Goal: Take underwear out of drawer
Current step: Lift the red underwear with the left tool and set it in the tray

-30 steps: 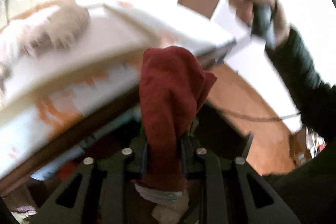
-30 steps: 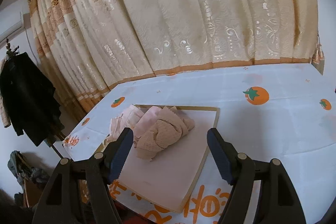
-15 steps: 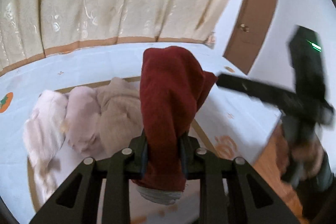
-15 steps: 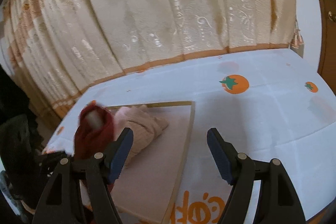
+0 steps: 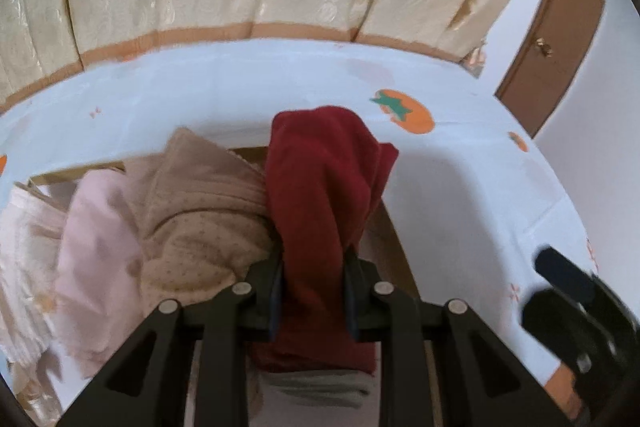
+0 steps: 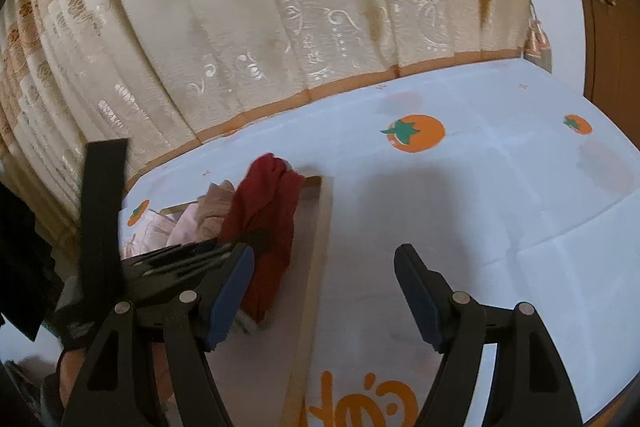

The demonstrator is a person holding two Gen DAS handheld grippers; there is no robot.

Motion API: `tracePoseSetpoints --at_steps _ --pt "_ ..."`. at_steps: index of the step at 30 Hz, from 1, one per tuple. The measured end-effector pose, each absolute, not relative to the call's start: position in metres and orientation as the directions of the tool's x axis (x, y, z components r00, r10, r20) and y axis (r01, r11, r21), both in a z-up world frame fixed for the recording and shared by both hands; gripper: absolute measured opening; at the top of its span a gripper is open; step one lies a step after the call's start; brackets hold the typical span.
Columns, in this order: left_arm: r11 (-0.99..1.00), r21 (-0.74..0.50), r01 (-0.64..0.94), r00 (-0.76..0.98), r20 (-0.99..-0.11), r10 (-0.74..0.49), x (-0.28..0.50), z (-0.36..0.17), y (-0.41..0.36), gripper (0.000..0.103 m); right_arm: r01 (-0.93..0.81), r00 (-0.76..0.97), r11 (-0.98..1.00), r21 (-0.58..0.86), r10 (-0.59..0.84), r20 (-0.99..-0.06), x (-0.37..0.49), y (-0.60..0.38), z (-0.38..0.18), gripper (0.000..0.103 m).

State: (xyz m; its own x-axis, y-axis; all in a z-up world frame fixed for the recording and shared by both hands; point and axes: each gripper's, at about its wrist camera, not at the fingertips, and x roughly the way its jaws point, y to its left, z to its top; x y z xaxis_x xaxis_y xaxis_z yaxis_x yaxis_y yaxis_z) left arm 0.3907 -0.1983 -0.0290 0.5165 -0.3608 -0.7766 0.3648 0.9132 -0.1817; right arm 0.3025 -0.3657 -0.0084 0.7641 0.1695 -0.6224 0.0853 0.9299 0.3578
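The left gripper (image 5: 314,291), clamped on the red underwear (image 5: 320,187), hangs over the tray's (image 6: 320,227) right edge beside the pile (image 5: 168,219); right gripper (image 6: 324,291) open, empty; setting down remains.

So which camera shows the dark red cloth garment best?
Left wrist: the dark red cloth garment fills the centre, clamped in the left gripper. Right wrist shows it smaller, at the left, partly hidden by the right gripper's finger.

White tomato-print tablecloth (image 6: 500,211) under a flat wood-edged board (image 6: 320,227) bearing crumpled underwear (image 5: 192,223).
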Motion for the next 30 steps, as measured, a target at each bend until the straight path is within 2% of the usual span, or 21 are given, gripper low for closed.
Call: tracePoseSetpoints --at_steps 8,11,13,19,22,25,30 --pt "0.950 -0.095 0.296 0.557 -0.791 -0.253 0.401 -0.035 -0.215 0.032 0.098 0.778 0.933 0.346 0.145 -0.611 0.296 -0.371 -0.011 0.075" --pt "0.953 -0.087 0.290 0.557 -0.795 -0.242 0.400 -0.036 -0.218 0.047 0.100 0.775 0.931 0.351 0.148 -0.614 0.295 -0.372 -0.013 0.075" --pt "0.949 -0.078 0.305 0.561 -0.791 -0.245 0.396 -0.035 -0.223 0.069 0.103 0.775 0.930 0.352 0.147 -0.615 0.293 -0.373 -0.012 0.075" --pt "0.954 -0.048 0.297 0.602 -0.766 -0.226 0.378 -0.022 -0.225 0.085 0.124 0.784 0.918 0.376 0.142 -0.604 0.282 -0.381 -0.009 0.075" --pt "0.957 -0.068 0.282 0.619 -0.749 -0.236 0.375 -0.015 -0.218 0.090 0.129 0.785 0.915 0.383 0.142 -0.603 0.276 -0.384 -0.007 0.075" --pt "0.952 -0.096 0.290 0.603 -0.754 -0.259 0.373 -0.011 -0.214 0.090 0.133 0.787 0.916 0.379 0.135 -0.603 0.273 -0.383 -0.006 0.075" --pt "0.950 -0.069 0.303 0.619 -0.745 -0.251 0.363 -0.002 -0.212 0.090 0.137 0.787 0.912 0.386 0.136 -0.601 0.266 -0.383 -0.003 0.075"
